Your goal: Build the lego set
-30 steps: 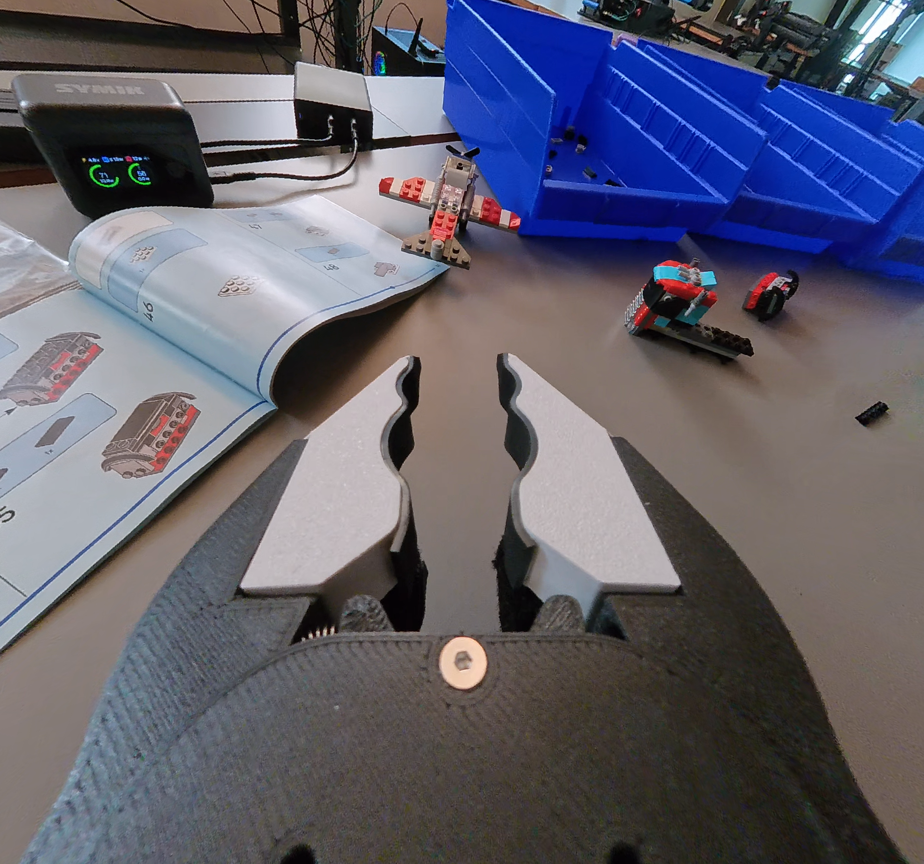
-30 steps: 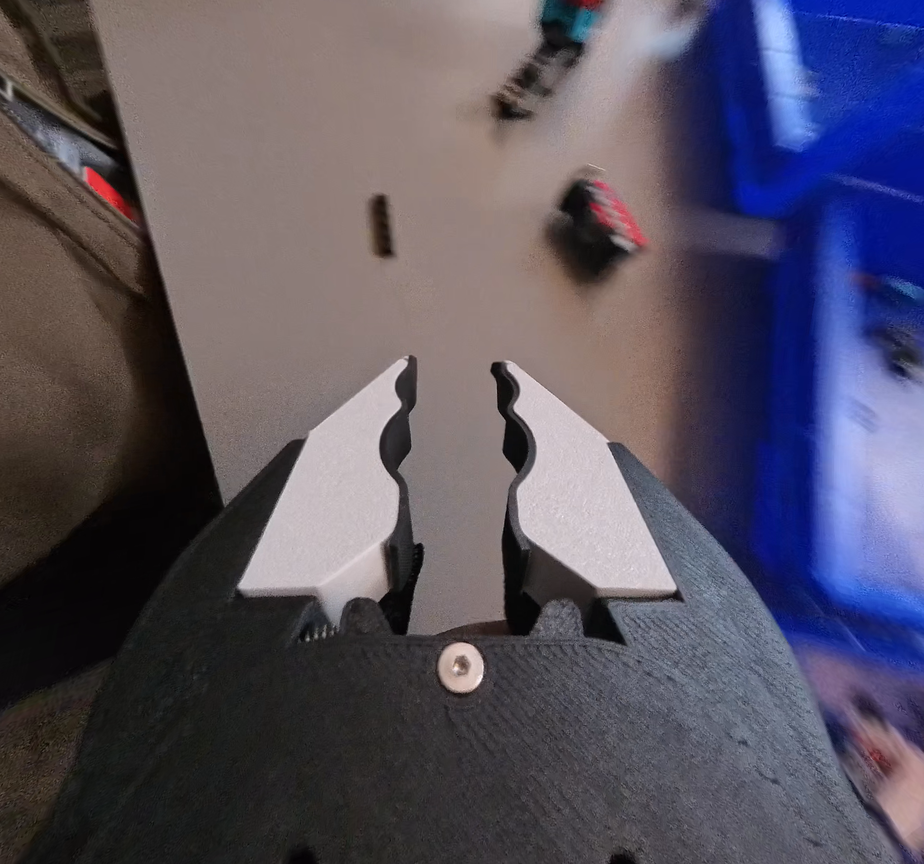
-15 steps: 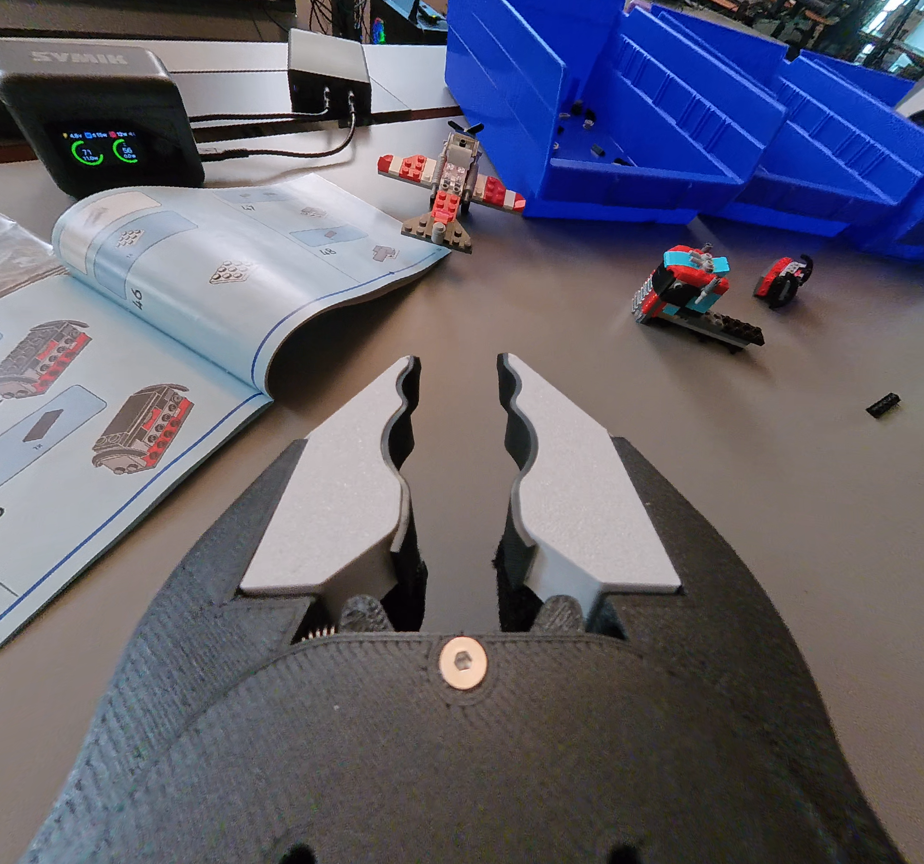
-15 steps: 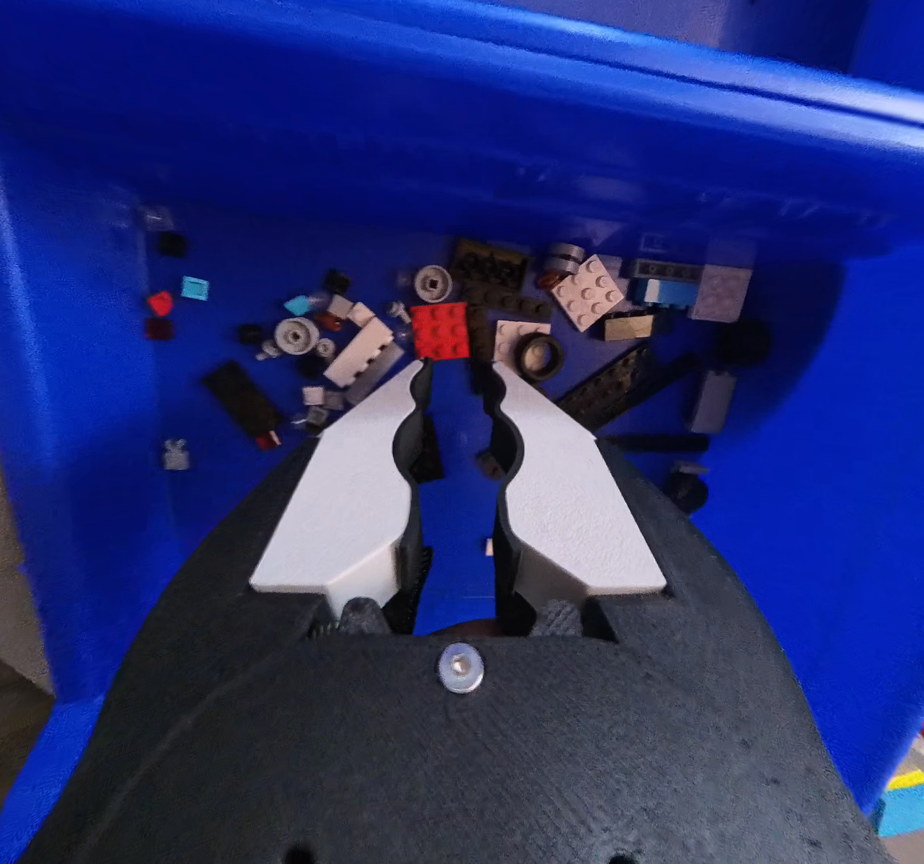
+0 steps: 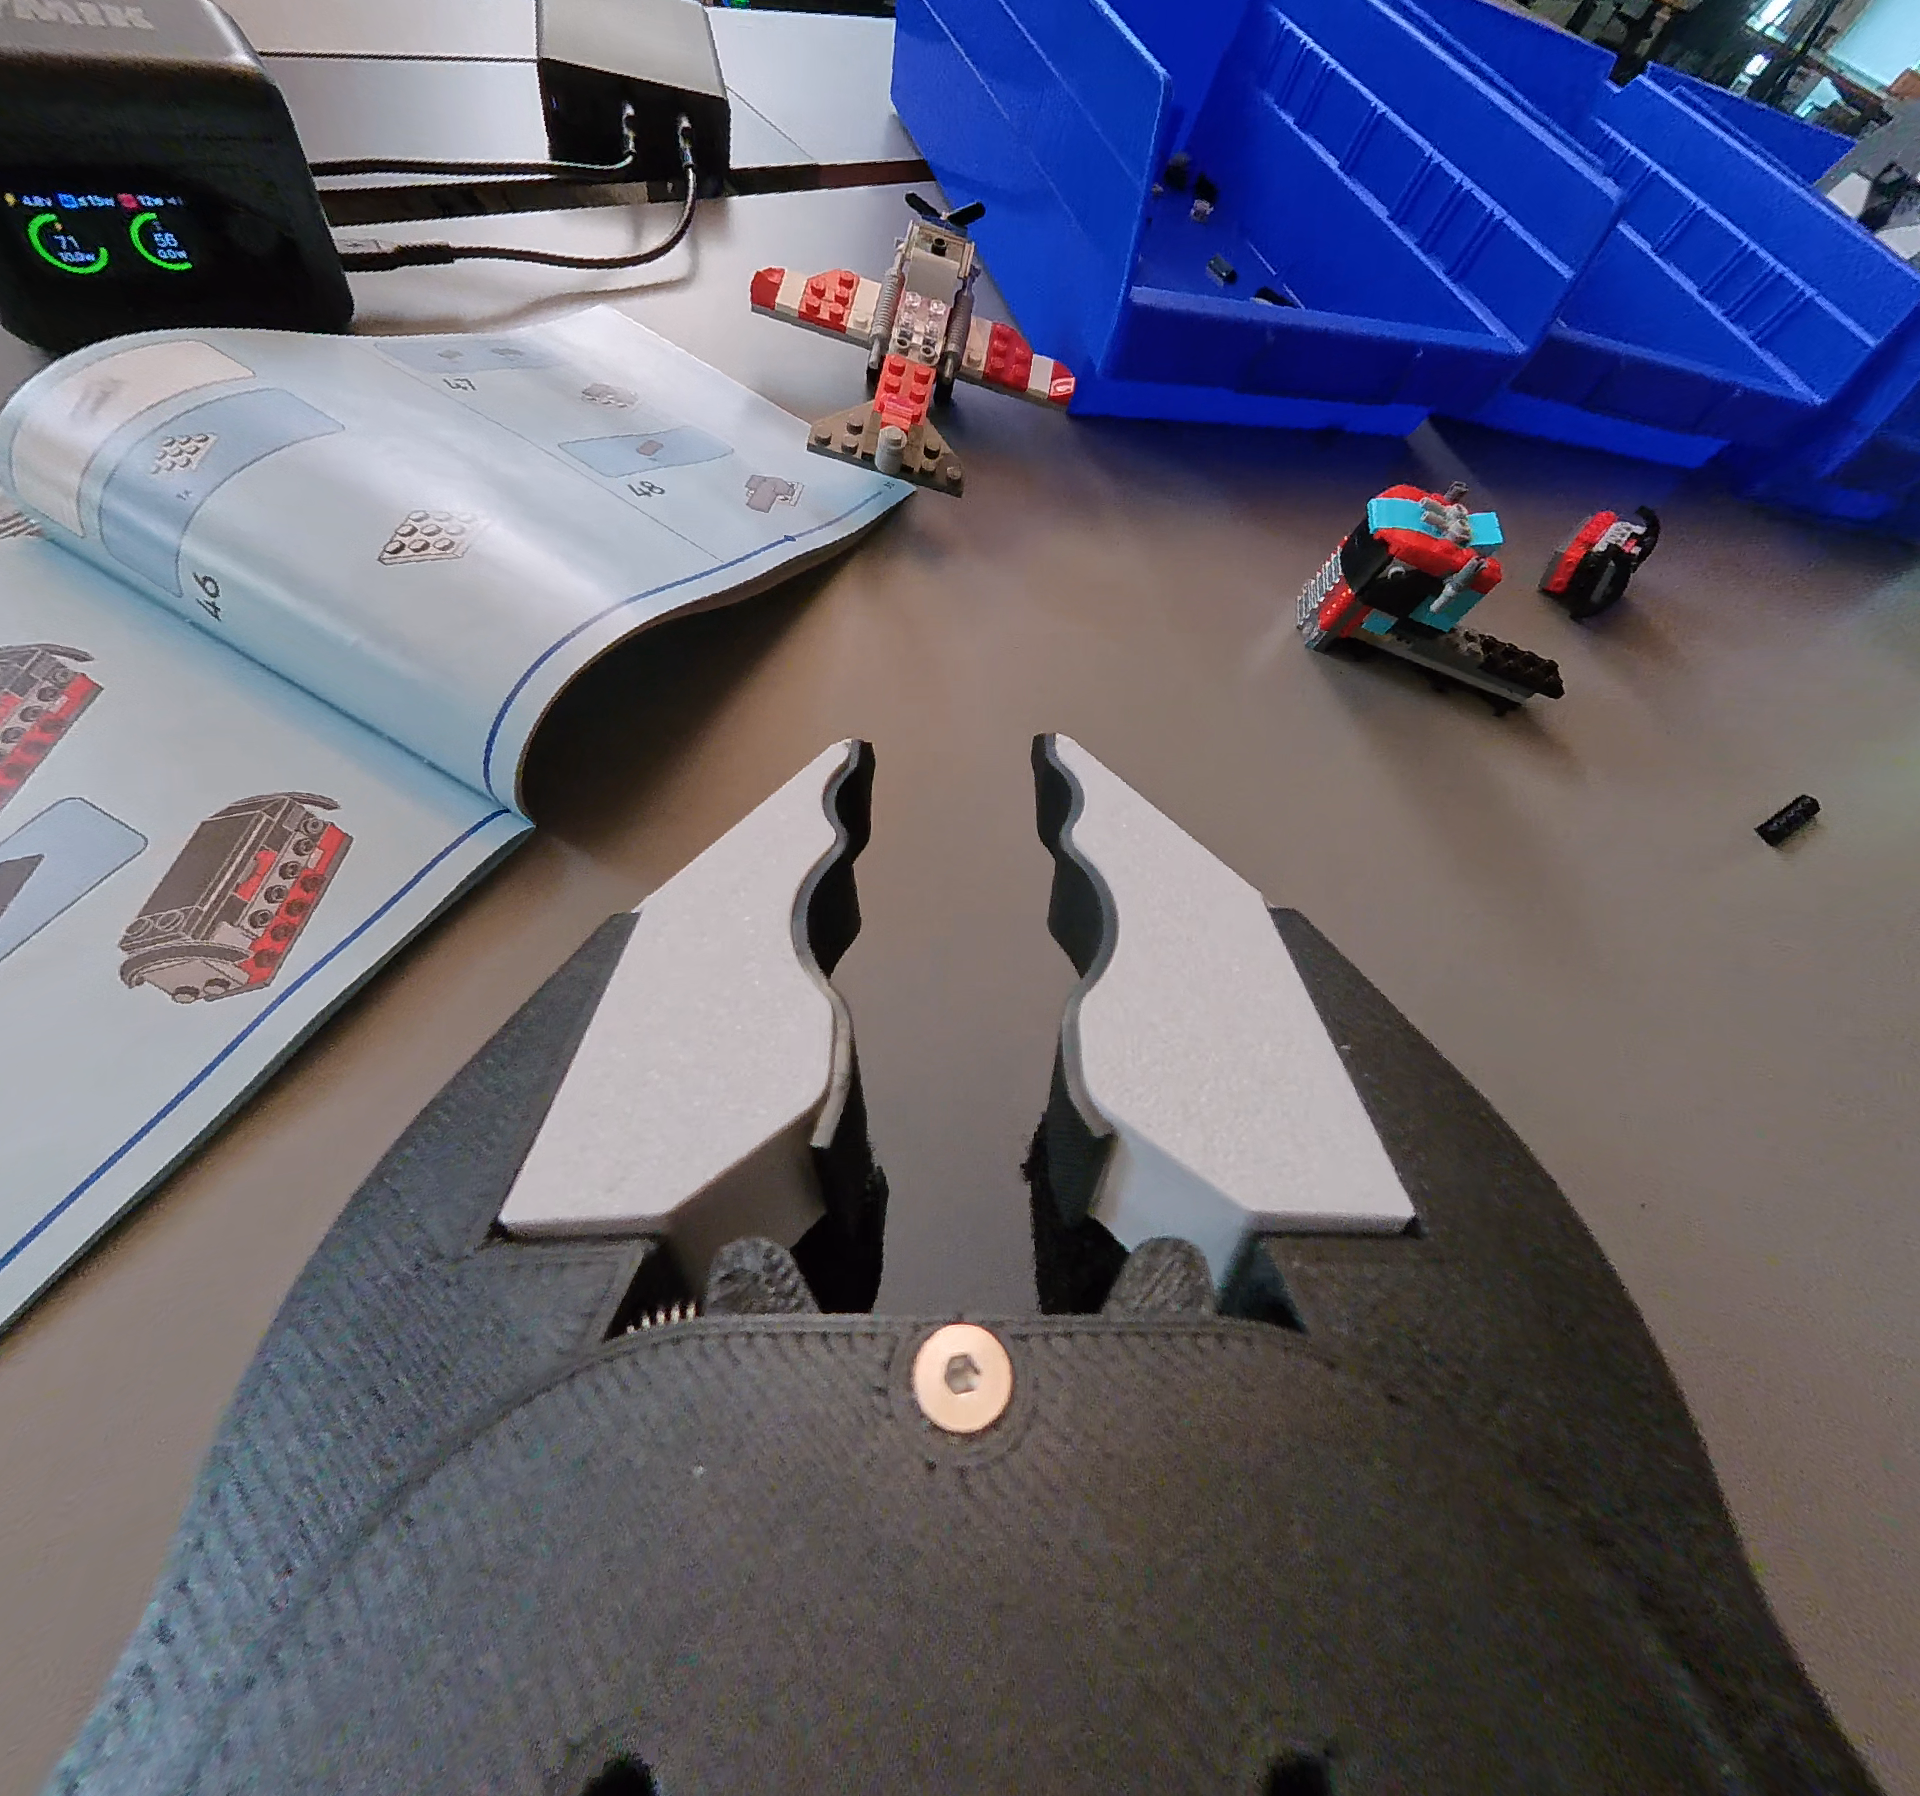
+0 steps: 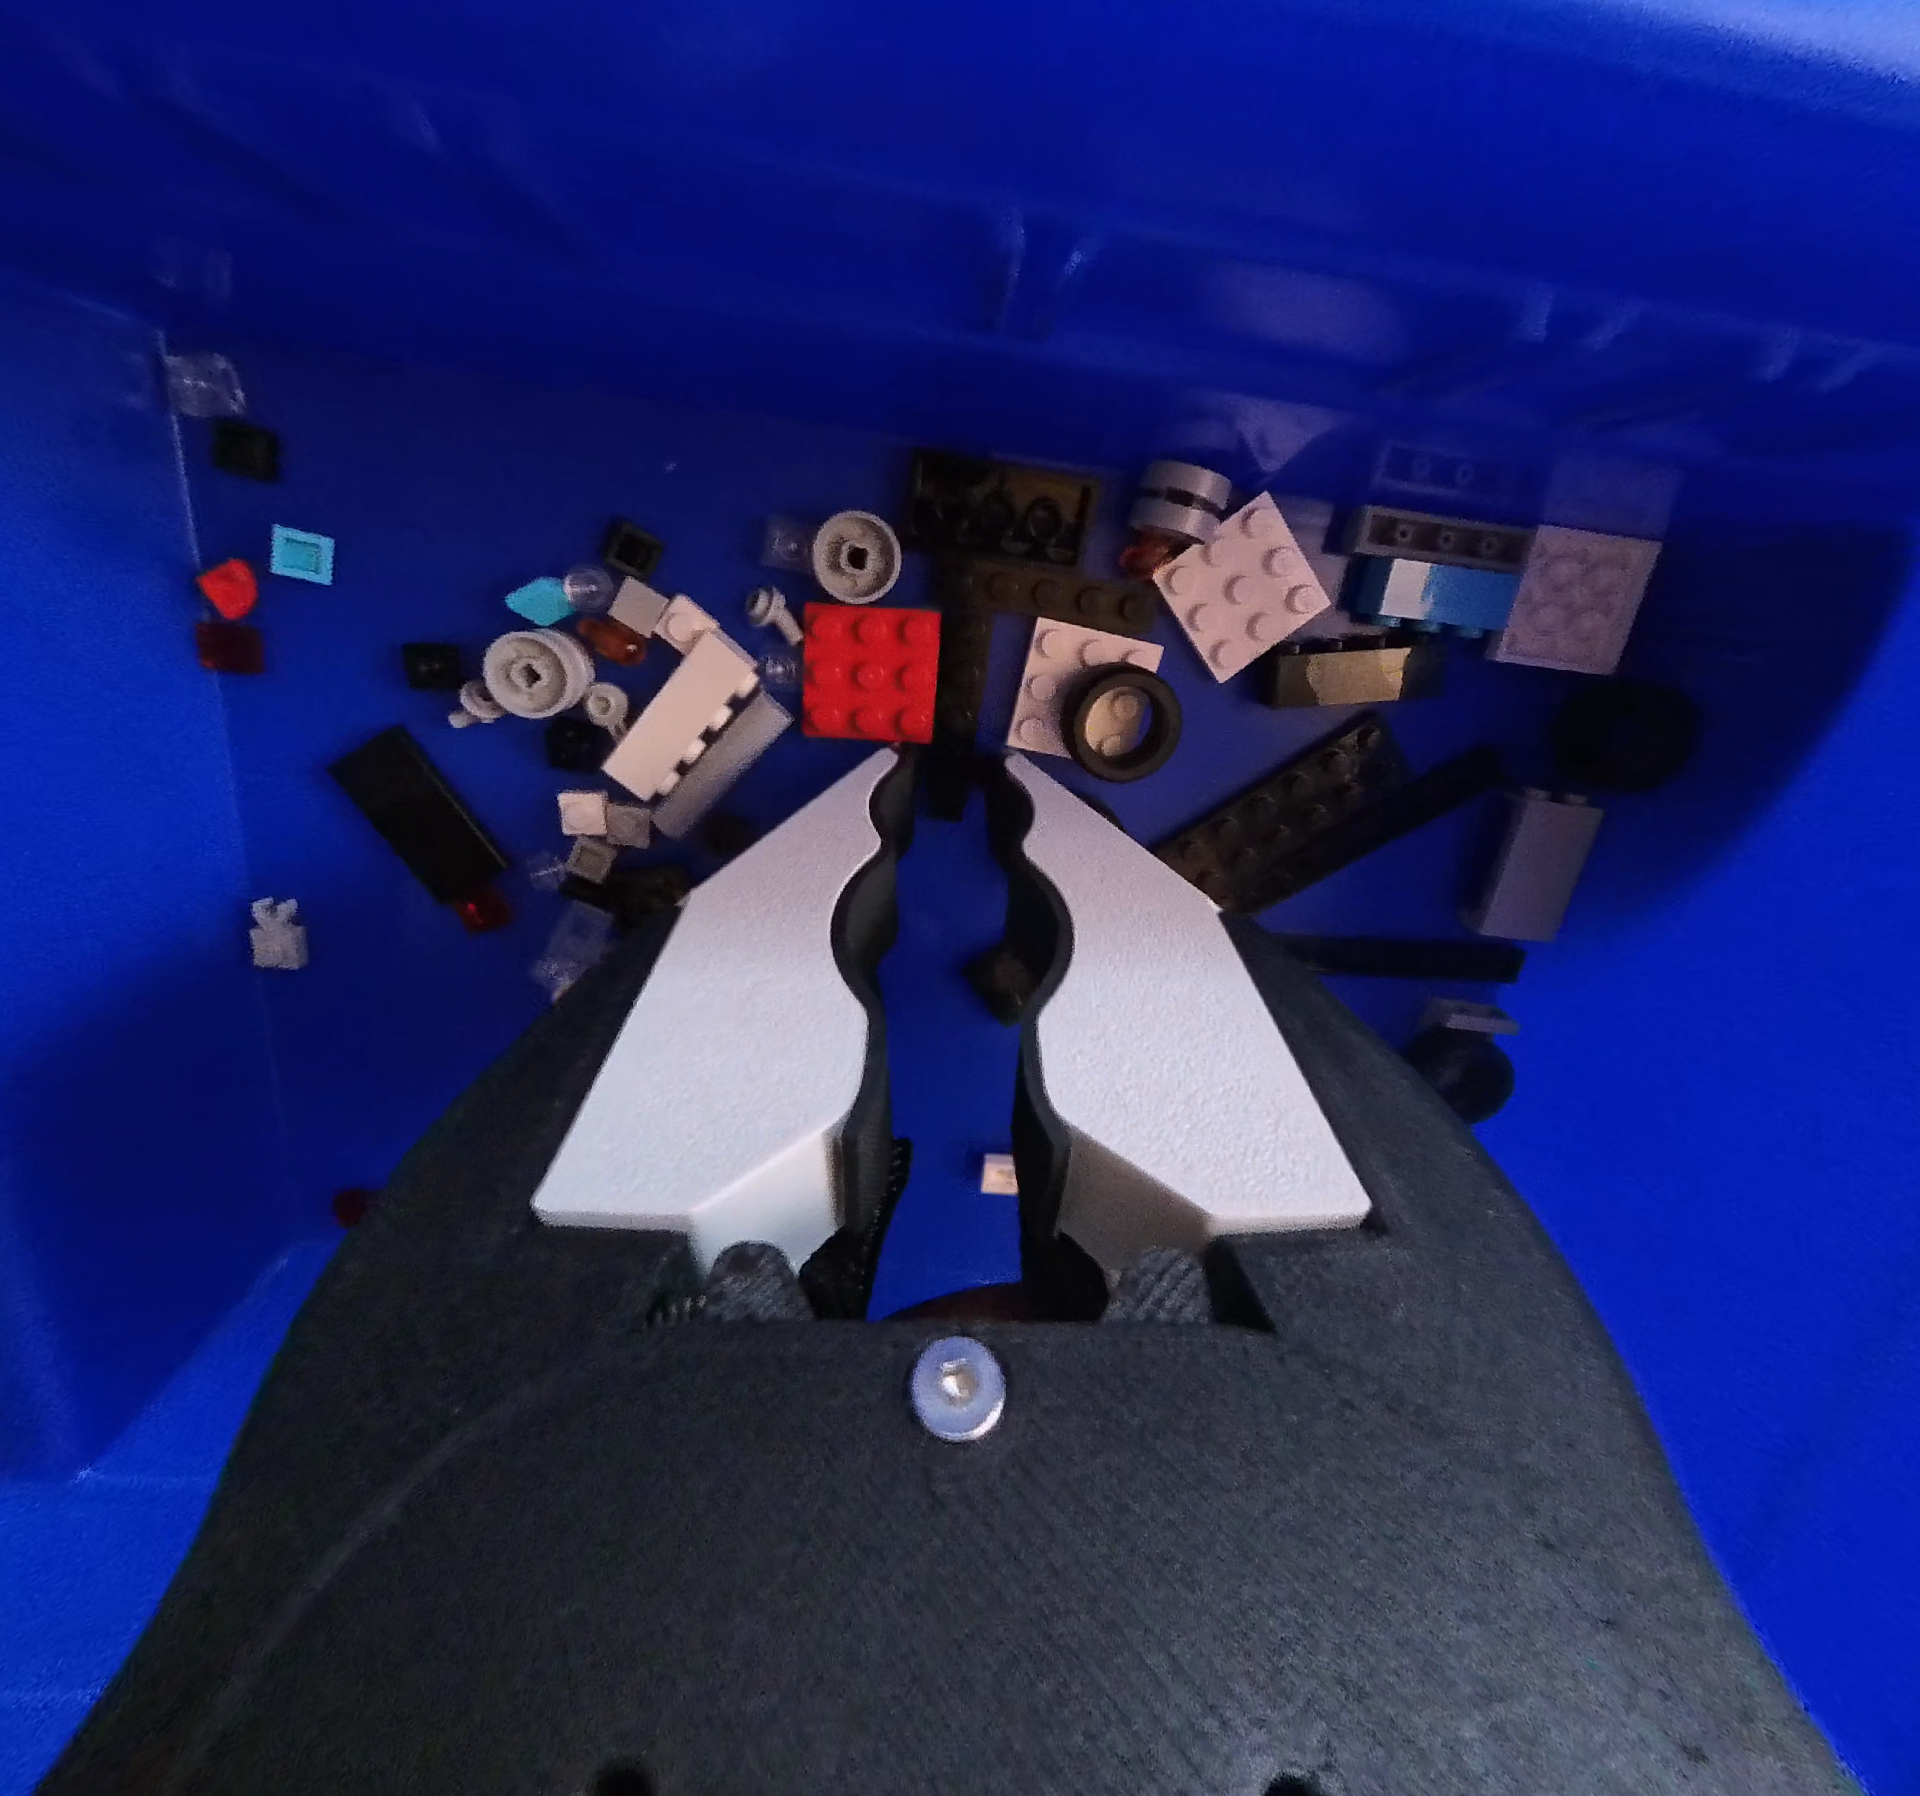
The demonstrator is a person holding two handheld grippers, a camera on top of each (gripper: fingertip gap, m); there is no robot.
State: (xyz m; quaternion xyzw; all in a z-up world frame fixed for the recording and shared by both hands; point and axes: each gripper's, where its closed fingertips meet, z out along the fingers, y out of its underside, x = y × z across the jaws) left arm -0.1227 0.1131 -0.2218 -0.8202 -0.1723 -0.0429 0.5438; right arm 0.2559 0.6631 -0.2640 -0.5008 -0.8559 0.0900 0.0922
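Narrowing since 1 s ago, the right gripper (image 6: 951, 759) jaws now stand slightly apart, tips straddling the near end of a narrow black plate (image 6: 964, 676) on the floor of the blue bin (image 6: 935, 188). Blur leaves contact unclear, probably no pinch yet. Red plate (image 6: 871, 671) just left of the tips, black tyre (image 6: 1127, 723) just right. This view showed table 1 s ago, so the gripper has entered the bin. Left gripper (image 5: 951, 744) unchanged: jaws spread, nothing between, over the table (image 5: 1351, 915) near the open booklet (image 5: 416, 499).
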